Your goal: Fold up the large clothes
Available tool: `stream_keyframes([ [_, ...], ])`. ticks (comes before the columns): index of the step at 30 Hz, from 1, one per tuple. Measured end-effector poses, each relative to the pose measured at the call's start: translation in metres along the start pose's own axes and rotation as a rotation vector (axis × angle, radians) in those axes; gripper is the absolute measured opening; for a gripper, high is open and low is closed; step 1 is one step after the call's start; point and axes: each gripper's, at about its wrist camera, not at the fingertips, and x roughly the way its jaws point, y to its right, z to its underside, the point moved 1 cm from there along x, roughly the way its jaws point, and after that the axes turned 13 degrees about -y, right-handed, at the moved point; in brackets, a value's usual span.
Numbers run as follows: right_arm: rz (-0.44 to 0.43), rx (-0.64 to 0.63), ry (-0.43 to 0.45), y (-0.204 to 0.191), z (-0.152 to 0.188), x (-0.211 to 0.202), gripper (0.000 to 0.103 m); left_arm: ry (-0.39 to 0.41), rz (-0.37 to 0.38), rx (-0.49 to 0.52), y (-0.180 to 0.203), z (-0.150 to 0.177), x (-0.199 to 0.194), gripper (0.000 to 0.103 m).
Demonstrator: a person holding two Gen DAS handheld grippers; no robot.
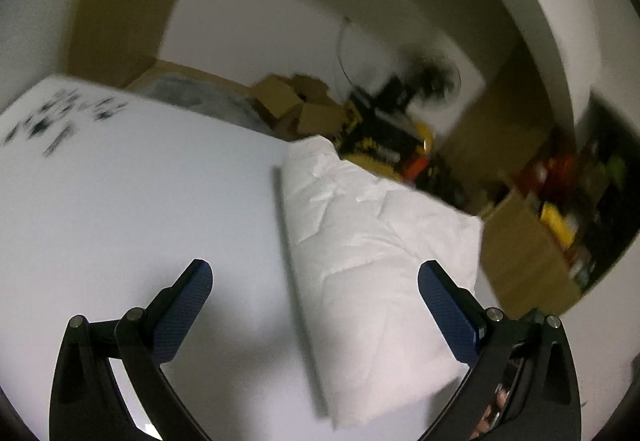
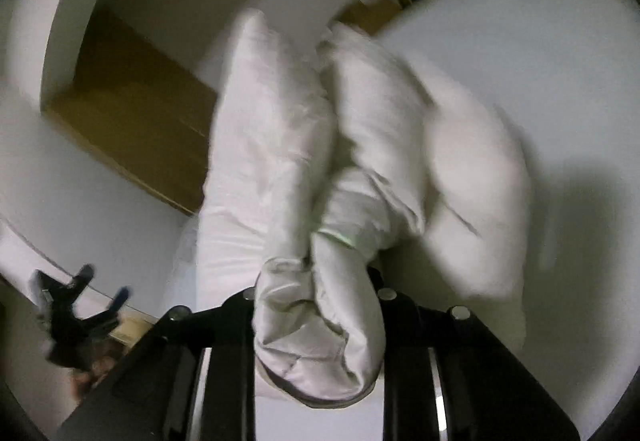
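1. We hold the white padded garment (image 2: 320,169) with our right gripper (image 2: 320,305), whose fingers are clamped on a bunched end of it; the fabric bulges out between the black arms, so the pads themselves are hidden.
2. From that grip the garment runs away from us in two long puffy lobes, its long axis pointing far, out over the white table (image 2: 540,61).
3. Our left gripper (image 1: 316,281) has its fingers (image 1: 192,289) wide apart and holds nothing. It hovers above the table with the garment (image 1: 372,241) lying right of centre, passing under the right finger.
4. In the left view the garment stretches from near right to the far edge of the table, where its far end reaches or overhangs the rim; blur keeps us from telling which.
5. We judge the left hand to be the free one for taking the loose far end, which lies ahead and to its right.
6. Beyond the table, well apart, stand cardboard boxes (image 1: 524,265) and floor clutter; dark marks (image 1: 56,121) sit at the table's far left. Nothing blocks the reach.
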Motion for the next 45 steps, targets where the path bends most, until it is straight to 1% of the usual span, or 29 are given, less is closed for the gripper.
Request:
stream_keyframes([
  [1, -0.038, 0.019, -0.014, 0.008, -0.002, 0.006, 0.024, -0.029, -0.025, 0.031, 0.015, -0.011, 0.017, 0.103],
  [2, -0.077, 0.032, -0.022, 0.017, -0.004, 0.008, 0.024, -0.041, -0.061, 0.062, 0.035, -0.024, 0.04, 0.103],
  [3, -0.092, 0.032, -0.027, 0.022, -0.007, 0.01, 0.024, -0.045, -0.093, 0.079, 0.046, -0.032, 0.055, 0.103],
  [5, -0.09, 0.012, -0.042, 0.026, -0.008, 0.015, 0.024, -0.094, -0.138, 0.139, 0.074, -0.056, 0.102, 0.103],
  [7, -0.082, -0.006, -0.052, 0.028, -0.012, 0.02, 0.024, -0.154, -0.157, 0.165, 0.09, -0.074, 0.144, 0.103],
  [9, -0.085, -0.014, -0.064, 0.033, -0.019, 0.022, 0.024, -0.199, -0.226, 0.18, 0.095, -0.087, 0.181, 0.103],
  [11, -0.096, -0.023, -0.078, 0.032, -0.023, 0.024, 0.024, -0.256, -0.248, 0.2, 0.095, -0.089, 0.213, 0.103],
  [12, -0.102, -0.025, -0.08, 0.035, -0.025, 0.024, 0.024, -0.251, -0.264, 0.206, 0.095, -0.087, 0.221, 0.103],
  [13, -0.107, -0.028, -0.083, 0.036, -0.038, 0.019, 0.024, -0.244, -0.279, 0.208, 0.096, -0.085, 0.227, 0.103],
  [14, -0.112, -0.031, -0.086, 0.033, -0.04, 0.021, 0.023, -0.241, -0.3, 0.212, 0.097, -0.082, 0.234, 0.103],
  [18, -0.118, -0.047, -0.089, 0.036, -0.043, 0.022, 0.023, -0.212, -0.337, 0.219, 0.097, -0.071, 0.254, 0.103],
  [21, -0.145, -0.036, -0.096, 0.047, -0.044, 0.024, 0.023, -0.203, -0.333, 0.207, 0.091, -0.067, 0.267, 0.103],
  [26, -0.133, -0.055, -0.098, 0.048, -0.044, 0.026, 0.021, -0.161, -0.356, 0.213, 0.087, -0.059, 0.28, 0.103],
  [29, -0.13, -0.054, -0.094, 0.053, -0.038, 0.023, 0.021, -0.161, -0.359, 0.213, 0.085, -0.056, 0.284, 0.103],
  [31, -0.112, -0.072, -0.084, 0.053, -0.032, 0.019, 0.022, -0.166, -0.348, 0.206, 0.083, -0.057, 0.282, 0.103],
  [32, -0.111, -0.069, -0.086, 0.051, -0.031, 0.014, 0.026, -0.177, -0.336, 0.199, 0.082, -0.058, 0.28, 0.103],
  [33, -0.108, -0.057, -0.101, 0.048, -0.032, 0.01, 0.028, -0.186, -0.327, 0.198, 0.082, -0.06, 0.278, 0.103],
  [34, -0.1, -0.044, -0.114, 0.043, -0.031, 0.006, 0.031, -0.196, -0.304, 0.197, 0.082, -0.061, 0.272, 0.103],
  [35, -0.092, -0.025, -0.121, 0.042, -0.032, -0.002, 0.037, -0.192, -0.284, 0.19, 0.082, -0.064, 0.263, 0.103],
  [36, -0.078, -0.015, -0.106, 0.04, -0.031, -0.015, 0.04, -0.186, -0.263, 0.182, 0.083, -0.066, 0.253, 0.103],
  [37, -0.065, -0.016, -0.08, 0.037, -0.03, -0.027, 0.047, -0.187, -0.229, 0.177, 0.085, -0.068, 0.245, 0.103],
  [38, -0.04, -0.031, -0.03, 0.029, -0.029, -0.047, 0.048, -0.191, -0.201, 0.179, 0.087, -0.071, 0.234, 0.103],
  [39, -0.025, -0.049, 0.008, 0.021, -0.029, -0.06, 0.048, -0.189, -0.209, 0.18, 0.09, -0.072, 0.227, 0.103],
  [40, -0.017, -0.088, 0.068, 0.006, -0.029, -0.077, 0.048, -0.183, -0.212, 0.183, 0.093, -0.075, 0.221, 0.103],
  [41, -0.036, -0.129, 0.114, -0.012, -0.032, -0.089, 0.048, -0.177, -0.211, 0.187, 0.096, -0.077, 0.218, 0.103],
  [42, -0.052, -0.157, 0.13, -0.025, -0.035, -0.093, 0.048, -0.161, -0.22, 0.189, 0.098, -0.082, 0.216, 0.103],
  [43, -0.063, -0.179, 0.127, -0.041, -0.043, -0.089, 0.046, -0.144, -0.229, 0.186, 0.099, -0.083, 0.214, 0.103],
  [45, -0.092, -0.213, 0.072, -0.06, -0.06, -0.063, 0.046, -0.137, -0.251, 0.167, 0.096, -0.088, 0.22, 0.103],
])
